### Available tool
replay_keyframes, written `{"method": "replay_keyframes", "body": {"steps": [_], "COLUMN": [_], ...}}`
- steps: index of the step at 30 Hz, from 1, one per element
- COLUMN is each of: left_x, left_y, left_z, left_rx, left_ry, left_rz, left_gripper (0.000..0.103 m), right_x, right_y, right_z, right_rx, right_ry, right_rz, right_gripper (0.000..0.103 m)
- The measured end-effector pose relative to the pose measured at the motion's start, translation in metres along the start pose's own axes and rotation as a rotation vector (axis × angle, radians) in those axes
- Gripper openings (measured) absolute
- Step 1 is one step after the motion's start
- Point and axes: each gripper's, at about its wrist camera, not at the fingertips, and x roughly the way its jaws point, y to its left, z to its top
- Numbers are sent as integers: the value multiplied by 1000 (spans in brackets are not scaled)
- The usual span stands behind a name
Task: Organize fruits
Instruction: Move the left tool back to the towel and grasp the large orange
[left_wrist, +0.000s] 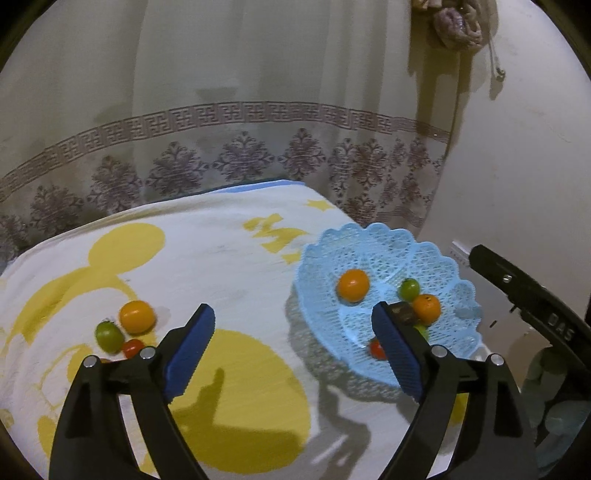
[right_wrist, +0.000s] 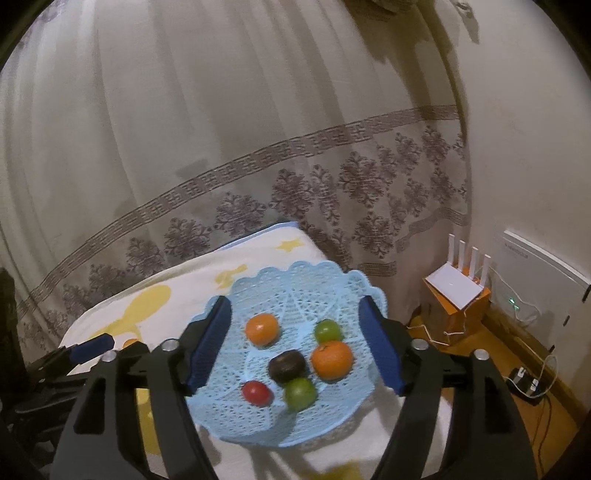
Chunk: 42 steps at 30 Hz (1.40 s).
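Observation:
A light blue lattice basket (left_wrist: 436, 258) (right_wrist: 295, 280) sits on the right of a white and yellow cloth. It holds two oranges (right_wrist: 262, 328) (right_wrist: 331, 359), two green fruits (right_wrist: 327, 330) (right_wrist: 300, 393), a dark fruit (right_wrist: 286, 365) and a red fruit (right_wrist: 256, 392). On the cloth at the left lie an orange (left_wrist: 136, 316), a green fruit (left_wrist: 109, 336) and a red fruit (left_wrist: 132, 348). My left gripper (left_wrist: 293, 350) is open and empty above the cloth between the loose fruits and the basket. My right gripper (right_wrist: 295, 347) is open and empty above the basket.
A patterned curtain (left_wrist: 258, 110) hangs behind the cloth-covered surface (left_wrist: 207, 251). In the right wrist view a white router (right_wrist: 456, 284) stands on an orange box on the floor at the right, with cables and a plug (right_wrist: 526, 380). The right gripper's body (left_wrist: 532, 295) shows in the left wrist view.

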Motion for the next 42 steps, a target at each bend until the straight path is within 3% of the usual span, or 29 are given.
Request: {"method": "replay_keyframes", "body": {"steps": [16, 28, 38, 42], "left_x": [-25, -20, 8, 21], "left_y": [82, 136, 158, 164], "left_z": [-31, -62, -74, -74], "left_rx": [-82, -117, -143, -161], "left_ry": [18, 64, 135, 163], "left_rz": [149, 265, 239, 215], "left_gripper": [89, 89, 74, 63], "right_x": [-1, 10, 23, 30], "right_y": [59, 107, 145, 158], "right_z": [-23, -44, -57, -61], "right_rx": [-122, -200, -276, -310], "right_ry": [43, 102, 141, 151], "right_rz": [98, 155, 188, 199], "right_gripper": [82, 82, 82, 82]}}
